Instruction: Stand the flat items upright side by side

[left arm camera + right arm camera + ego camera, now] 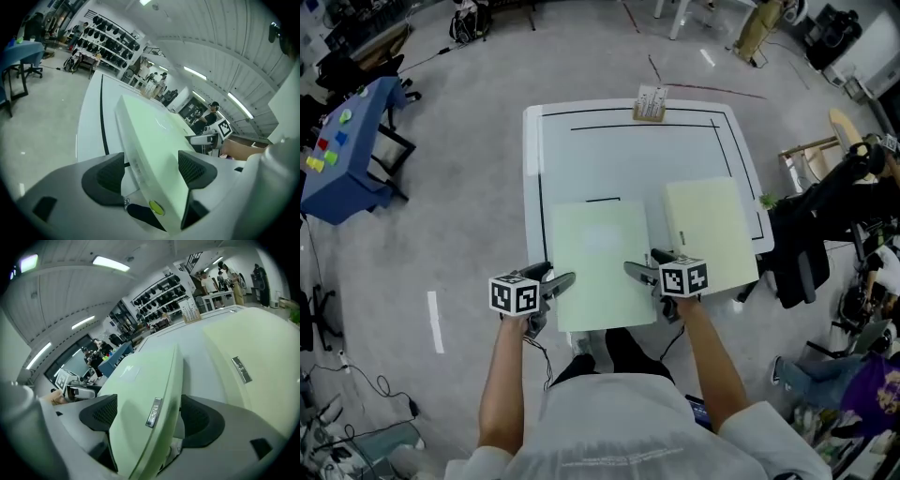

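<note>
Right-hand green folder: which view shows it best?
Head view: the right folder lies whole and flat on the table. The right gripper view catches only part of its face and metal tag; the left gripper view doesn't show it.

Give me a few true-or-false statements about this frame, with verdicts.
1. Two pale green flat items, the near folder and the right folder, lie on the white table. True.
2. The near folder stands upright. False: it lies flat.
3. The left gripper and right gripper straddle the near folder's opposite edges, jaws open. True.
4. The right gripper holds the right folder. False: nothing touches that folder.
</note>
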The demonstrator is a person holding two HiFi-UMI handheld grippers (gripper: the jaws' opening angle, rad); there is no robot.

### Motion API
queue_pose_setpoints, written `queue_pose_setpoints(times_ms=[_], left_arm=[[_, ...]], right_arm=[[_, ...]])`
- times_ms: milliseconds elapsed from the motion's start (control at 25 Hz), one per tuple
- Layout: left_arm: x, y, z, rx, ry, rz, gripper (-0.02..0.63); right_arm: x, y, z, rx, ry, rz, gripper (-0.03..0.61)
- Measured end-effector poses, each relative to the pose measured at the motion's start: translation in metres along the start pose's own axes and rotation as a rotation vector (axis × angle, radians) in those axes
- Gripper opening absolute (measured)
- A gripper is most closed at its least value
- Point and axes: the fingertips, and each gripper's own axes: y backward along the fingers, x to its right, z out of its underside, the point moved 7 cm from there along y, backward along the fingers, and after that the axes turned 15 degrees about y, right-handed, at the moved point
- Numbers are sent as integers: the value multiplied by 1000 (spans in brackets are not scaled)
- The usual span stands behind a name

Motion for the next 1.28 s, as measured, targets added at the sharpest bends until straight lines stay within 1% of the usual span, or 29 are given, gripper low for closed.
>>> queue_pose_setpoints(times_ms=[80,200,280,400,480,680,880,1000,1120,1200,1280], left_arm=[[-1,-6,1,-6,19,0,359],[-3,-14,2,-6,59,9,362],[-2,-19,3,-4,91,16,364],[-1,-26,5,15,148,22,375],[-1,-27,7,39,171,22,382],[-1,-29,5,83,204,15,383],[-1,-30,-1,102,229,3,388],[-2,-32,-3,91,254,5,388],[1,-33,-9,84,257,2,388],[3,-32,-13,101,245,12,388],[5,-29,-16,127,219,27,388]], right_arm=[[9,-9,2,-21,-31,-16,416],[16,-20,8,-41,-107,-54,416],[19,-23,9,-43,-128,-71,422],[20,-24,8,-58,-135,-79,423],[20,-25,7,-73,-139,-80,423],[23,-27,4,-75,-143,-88,423],[27,-31,-2,-50,-138,-96,423],[30,-34,-5,-45,-132,-114,423],[34,-33,-14,-7,-103,-119,423],[38,-31,-23,57,-102,-112,423],[40,-28,-32,129,-132,-130,423]])
